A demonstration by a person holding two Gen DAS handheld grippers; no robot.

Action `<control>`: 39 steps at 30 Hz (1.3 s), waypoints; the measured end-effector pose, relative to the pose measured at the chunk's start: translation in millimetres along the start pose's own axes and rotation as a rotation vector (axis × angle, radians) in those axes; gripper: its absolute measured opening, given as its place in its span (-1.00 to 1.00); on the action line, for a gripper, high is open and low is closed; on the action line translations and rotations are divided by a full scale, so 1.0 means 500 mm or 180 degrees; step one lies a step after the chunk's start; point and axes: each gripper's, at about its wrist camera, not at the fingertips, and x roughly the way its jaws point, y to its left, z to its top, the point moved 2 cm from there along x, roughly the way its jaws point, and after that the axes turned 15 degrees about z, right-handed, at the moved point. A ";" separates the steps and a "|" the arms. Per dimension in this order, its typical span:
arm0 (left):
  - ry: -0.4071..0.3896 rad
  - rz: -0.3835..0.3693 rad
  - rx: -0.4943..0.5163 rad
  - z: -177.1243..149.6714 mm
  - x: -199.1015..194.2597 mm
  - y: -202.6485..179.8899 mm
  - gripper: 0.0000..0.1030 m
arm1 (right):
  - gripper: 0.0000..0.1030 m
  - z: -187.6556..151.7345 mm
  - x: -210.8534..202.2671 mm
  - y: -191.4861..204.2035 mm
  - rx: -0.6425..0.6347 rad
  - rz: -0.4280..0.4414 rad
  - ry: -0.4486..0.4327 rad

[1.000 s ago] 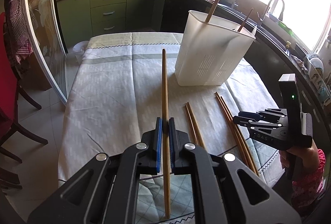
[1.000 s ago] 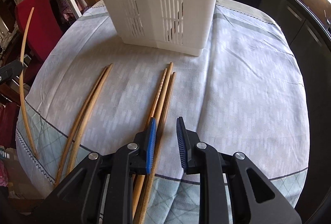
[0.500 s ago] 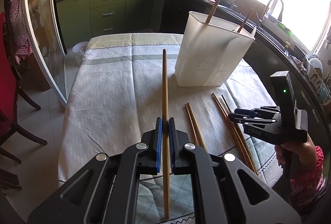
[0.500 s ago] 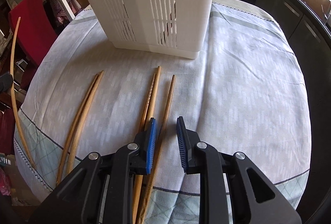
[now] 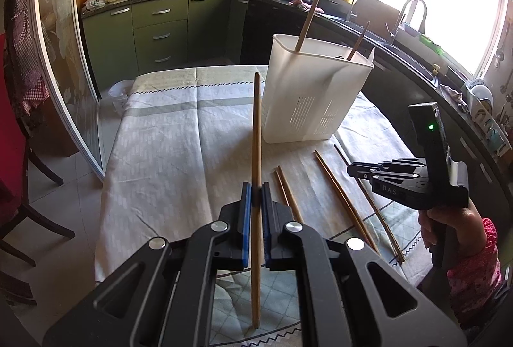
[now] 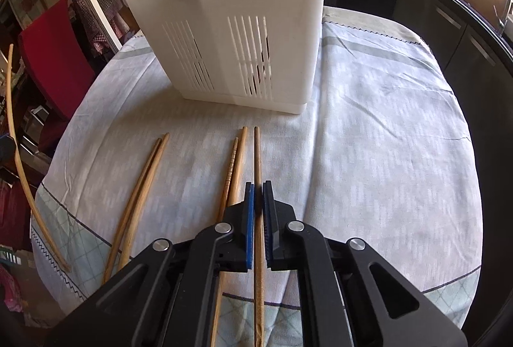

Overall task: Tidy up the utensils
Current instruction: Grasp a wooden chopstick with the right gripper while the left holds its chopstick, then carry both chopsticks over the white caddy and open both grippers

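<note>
My left claw was clamped on one long wooden stick, held above the table with its far tip pointing toward the white holder. In the right wrist view that same stick showed at the far left edge, clear of the cloth.

On the table, left to right in the right wrist view: a pair of chopsticks lying side by side and touching; then a second pair, one with a ringed tip; then a single chopstick just beside them. My right claw was closed narrow on that single chopstick, which ran back between the blue pads. I could not tell whether it was off the cloth or resting on it.

The white holder stood upright beyond the chopstick tips, near them but apart. In the left wrist view, two sticks leaned out of its open top.
</note>
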 end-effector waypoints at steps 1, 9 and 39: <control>-0.0010 -0.0004 0.0004 -0.001 -0.003 -0.001 -0.89 | -0.88 -0.001 -0.014 0.006 -0.0021 0.0025 -0.0048; -0.0108 -0.0053 0.0043 0.001 -0.041 -0.012 -0.89 | -0.88 -0.012 -0.143 0.041 -0.0157 0.0184 -0.0442; -0.0539 -0.0308 0.0171 0.132 -0.128 -0.082 -0.89 | -0.88 0.071 -0.378 0.123 -0.0521 0.0501 -0.1352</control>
